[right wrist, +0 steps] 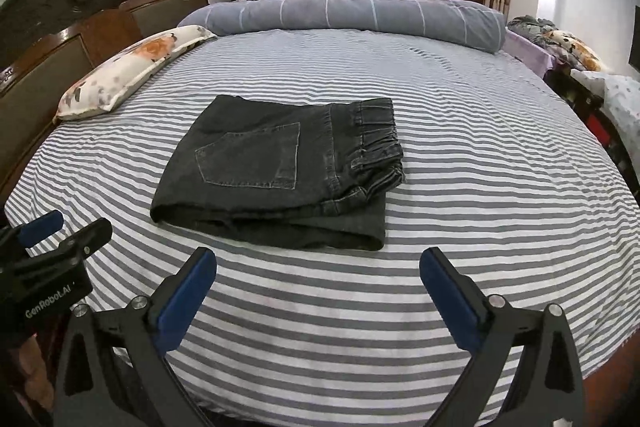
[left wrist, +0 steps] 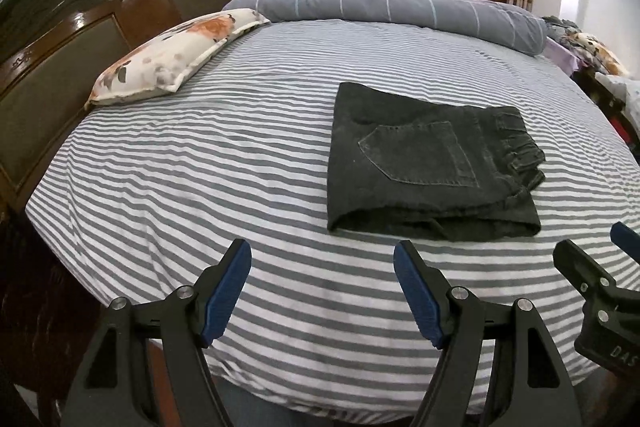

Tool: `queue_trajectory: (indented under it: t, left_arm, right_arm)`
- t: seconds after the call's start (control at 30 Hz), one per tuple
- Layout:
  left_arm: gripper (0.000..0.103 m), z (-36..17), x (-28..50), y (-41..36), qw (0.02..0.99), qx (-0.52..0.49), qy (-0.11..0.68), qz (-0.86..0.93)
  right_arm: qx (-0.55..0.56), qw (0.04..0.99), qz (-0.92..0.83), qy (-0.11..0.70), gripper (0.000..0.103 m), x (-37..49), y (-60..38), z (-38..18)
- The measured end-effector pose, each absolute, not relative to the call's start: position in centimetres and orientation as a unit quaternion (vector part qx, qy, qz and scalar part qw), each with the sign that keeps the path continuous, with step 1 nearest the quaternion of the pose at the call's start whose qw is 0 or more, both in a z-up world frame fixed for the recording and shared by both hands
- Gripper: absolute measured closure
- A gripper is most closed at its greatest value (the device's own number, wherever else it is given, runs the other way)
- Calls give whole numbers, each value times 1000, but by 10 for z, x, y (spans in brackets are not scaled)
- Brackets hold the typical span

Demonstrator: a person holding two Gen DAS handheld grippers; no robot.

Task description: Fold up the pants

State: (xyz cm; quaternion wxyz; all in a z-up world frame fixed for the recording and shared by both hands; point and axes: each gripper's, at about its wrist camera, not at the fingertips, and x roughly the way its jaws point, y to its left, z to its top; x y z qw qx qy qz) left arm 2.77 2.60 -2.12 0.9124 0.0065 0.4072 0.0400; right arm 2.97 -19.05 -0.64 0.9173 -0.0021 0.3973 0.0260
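Observation:
The black denim pants lie folded into a compact rectangle on the striped bed sheet, back pocket up, waistband at the right. They also show in the right wrist view. My left gripper is open and empty, held above the sheet short of the pants' near-left corner. My right gripper is open and empty, just short of the pants' near edge. Each gripper shows at the edge of the other's view: the right one and the left one.
A floral pillow lies at the left by the dark wooden headboard. A rolled grey quilt lies across the far side of the bed. Bedding is piled at the far right. The bed's near edge is below the grippers.

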Motion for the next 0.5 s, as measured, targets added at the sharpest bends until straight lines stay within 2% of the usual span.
queue_trajectory:
  t: [0.5]
  left_arm:
    - [29, -6, 9, 10, 920, 21, 390, 16]
  right_arm:
    - [1, 918, 42, 395, 2, 11, -190, 2]
